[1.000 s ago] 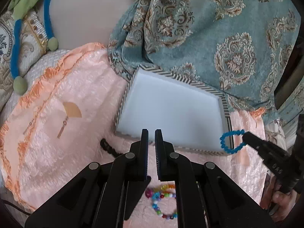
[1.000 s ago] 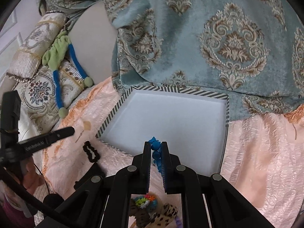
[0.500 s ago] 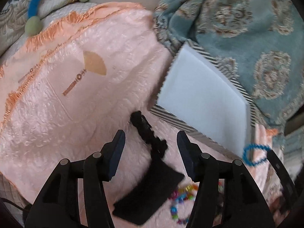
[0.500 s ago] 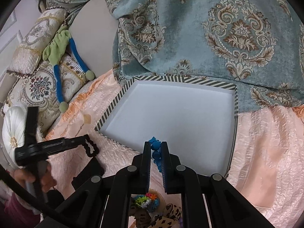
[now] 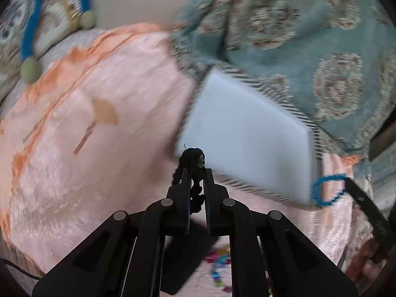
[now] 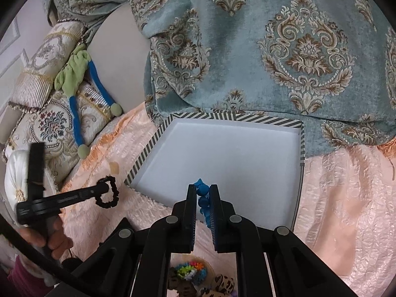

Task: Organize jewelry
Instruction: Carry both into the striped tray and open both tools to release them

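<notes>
Half a second ago my left gripper [image 5: 196,173] straddled the black beaded bracelet [image 6: 107,192]; now its jaws clamp it aloft beside the striped-rim white box [image 6: 146,159]. Right gripper [image 6: 203,193] grips the blue beaded bracelet [image 5: 328,190] above that box, so both can drop in.

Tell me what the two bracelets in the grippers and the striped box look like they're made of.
Blue bracelet: round glossy beads, probably plastic or glass, clamped in the right gripper.
Black bracelet: matte, bumpy loop, possibly fabric or dull beads; a stray thread shows, held by the left gripper.
Striped box: thin flat walls with printed stripes, likely cardboard; plain white matte interior.
</notes>
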### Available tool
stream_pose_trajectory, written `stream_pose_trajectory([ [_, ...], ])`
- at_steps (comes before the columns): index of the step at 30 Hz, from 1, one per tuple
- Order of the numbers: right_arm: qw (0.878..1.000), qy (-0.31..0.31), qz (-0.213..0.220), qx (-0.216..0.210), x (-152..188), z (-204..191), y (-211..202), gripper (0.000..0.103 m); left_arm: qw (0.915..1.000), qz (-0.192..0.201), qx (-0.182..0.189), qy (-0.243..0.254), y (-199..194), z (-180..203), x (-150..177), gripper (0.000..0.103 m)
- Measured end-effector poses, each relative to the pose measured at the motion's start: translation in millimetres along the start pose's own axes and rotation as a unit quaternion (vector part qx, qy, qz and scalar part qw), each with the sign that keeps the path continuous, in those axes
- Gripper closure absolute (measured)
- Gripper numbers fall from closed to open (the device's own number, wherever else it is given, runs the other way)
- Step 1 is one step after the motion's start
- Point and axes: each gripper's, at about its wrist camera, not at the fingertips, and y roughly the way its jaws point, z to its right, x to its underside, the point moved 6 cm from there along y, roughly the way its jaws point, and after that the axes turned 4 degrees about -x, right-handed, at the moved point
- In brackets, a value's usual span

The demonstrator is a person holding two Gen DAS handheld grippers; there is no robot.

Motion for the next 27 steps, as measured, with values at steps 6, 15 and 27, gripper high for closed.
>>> stream_pose_trajectory([
  [6,0.999,0.032,-0.023,-0.005,7,16,27,0.094,0.9991,0.0,0.031,0.029,17,46,-23,0.095],
  [15,0.994,0.06,-0.075,0.06,30,74,54,0.094,0.9987,-0.049,0.0,0.012,96,43,-42,0.095],
  [27,0.99,0.038,-0.116,0.075,70,80,45,0.072,0.996,-0.076,-0.036,0.03,100,13,-4,0.058],
])
